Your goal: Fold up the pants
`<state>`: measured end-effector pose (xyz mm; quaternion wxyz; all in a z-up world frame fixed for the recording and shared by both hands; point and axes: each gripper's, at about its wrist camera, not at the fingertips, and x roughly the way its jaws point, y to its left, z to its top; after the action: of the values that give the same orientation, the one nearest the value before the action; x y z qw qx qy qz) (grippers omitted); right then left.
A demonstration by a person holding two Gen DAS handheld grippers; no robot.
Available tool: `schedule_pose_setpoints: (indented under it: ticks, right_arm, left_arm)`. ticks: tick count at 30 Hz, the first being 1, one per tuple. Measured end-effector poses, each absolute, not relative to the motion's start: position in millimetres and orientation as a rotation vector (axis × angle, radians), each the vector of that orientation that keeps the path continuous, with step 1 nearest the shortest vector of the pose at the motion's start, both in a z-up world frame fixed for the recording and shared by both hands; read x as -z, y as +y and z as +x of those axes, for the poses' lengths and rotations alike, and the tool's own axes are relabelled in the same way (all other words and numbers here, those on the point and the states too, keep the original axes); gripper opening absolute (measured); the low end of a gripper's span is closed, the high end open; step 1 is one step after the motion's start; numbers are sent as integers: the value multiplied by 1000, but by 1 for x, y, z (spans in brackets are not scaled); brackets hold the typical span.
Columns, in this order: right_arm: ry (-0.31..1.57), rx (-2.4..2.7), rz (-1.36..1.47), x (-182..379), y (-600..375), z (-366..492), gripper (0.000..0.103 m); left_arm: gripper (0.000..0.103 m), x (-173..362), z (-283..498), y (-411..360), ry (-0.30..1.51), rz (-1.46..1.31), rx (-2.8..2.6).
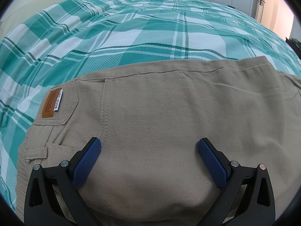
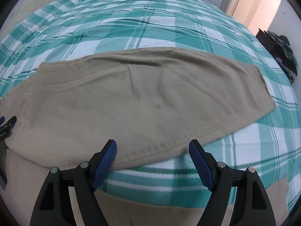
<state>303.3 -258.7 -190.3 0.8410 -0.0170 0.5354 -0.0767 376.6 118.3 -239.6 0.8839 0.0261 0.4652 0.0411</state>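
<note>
The pants (image 1: 160,124) are spread flat on the bed (image 1: 131,37). Both grippers, left (image 1: 149,150) and right (image 2: 152,151), are held with fingers spread, empty. The soft, limp cloth is best pinched at the hem.

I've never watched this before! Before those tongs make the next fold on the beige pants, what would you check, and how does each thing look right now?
1. Left tongs open, holding nothing: ok.
2. Right tongs open, holding nothing: ok.
3. Pants lying on the plaid bedspread: ok.
4. Leg smooth: not ok, creases near the middle.
5. Waist end with leather patch flat: ok.
6. Second leg squarely underneath: cannot tell.
</note>
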Motion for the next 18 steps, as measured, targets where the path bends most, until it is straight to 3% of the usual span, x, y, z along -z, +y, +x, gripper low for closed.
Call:
schedule_pose_setpoints:
  ticks: [9,18]
  right_arm:
    - [1025,149,-31,159,-264,295,78]
    - [985,-155,-47,177,-205,363,78]
  left_arm:
    - [103,240,377,119,968,54,-85]
    - [103,239,377,119,968,54,-85]
